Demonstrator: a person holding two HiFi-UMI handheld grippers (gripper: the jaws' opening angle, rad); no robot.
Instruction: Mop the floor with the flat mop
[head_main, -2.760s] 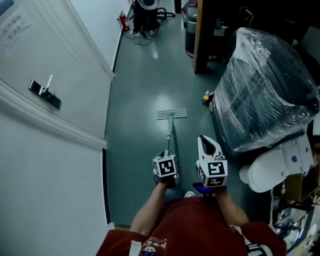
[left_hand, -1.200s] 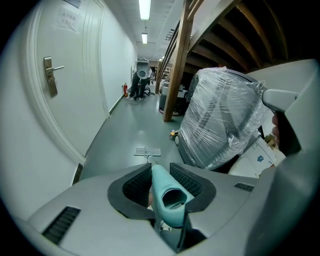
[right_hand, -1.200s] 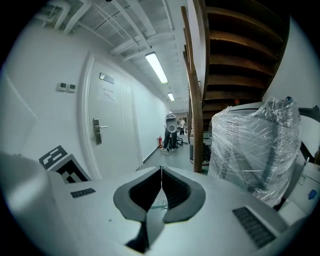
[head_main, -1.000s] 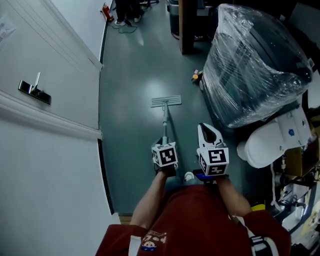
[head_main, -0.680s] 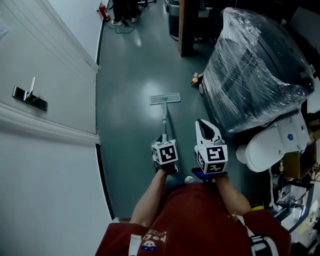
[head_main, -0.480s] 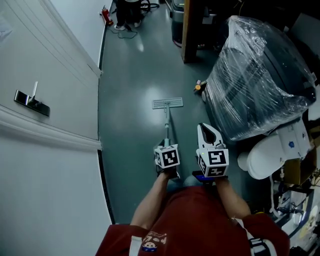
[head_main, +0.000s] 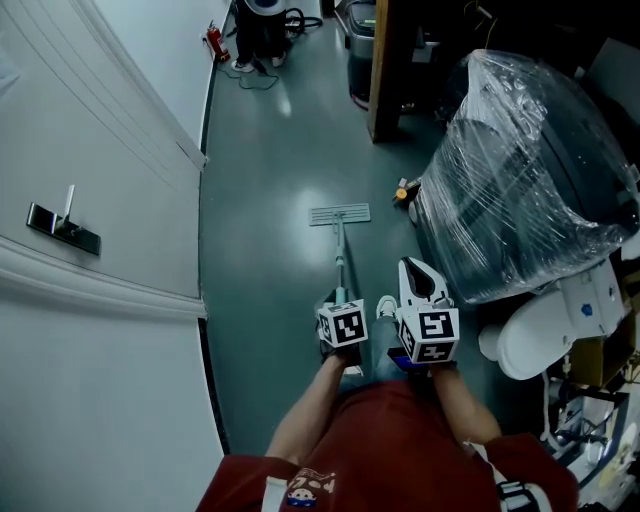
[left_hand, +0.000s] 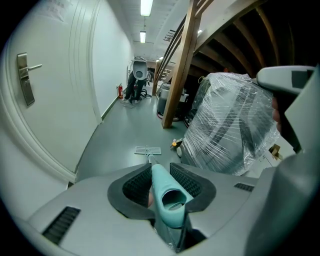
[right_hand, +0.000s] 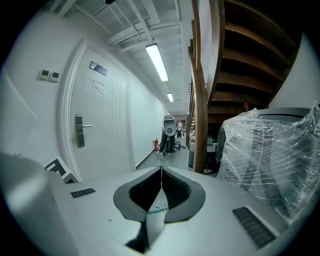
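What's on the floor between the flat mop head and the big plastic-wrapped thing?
In the head view, a small orange object, too small to name, lies between mop head and plastic-wrapped bundle.

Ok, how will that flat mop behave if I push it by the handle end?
Probably stiff: the flat mop runs straight from the left tongs to its head. Likely light: one grip holds it. The head lies flat on the glossy floor, so should glide.

Plastic-wrapped load (head_main: 530, 170), white door (head_main: 100, 150)
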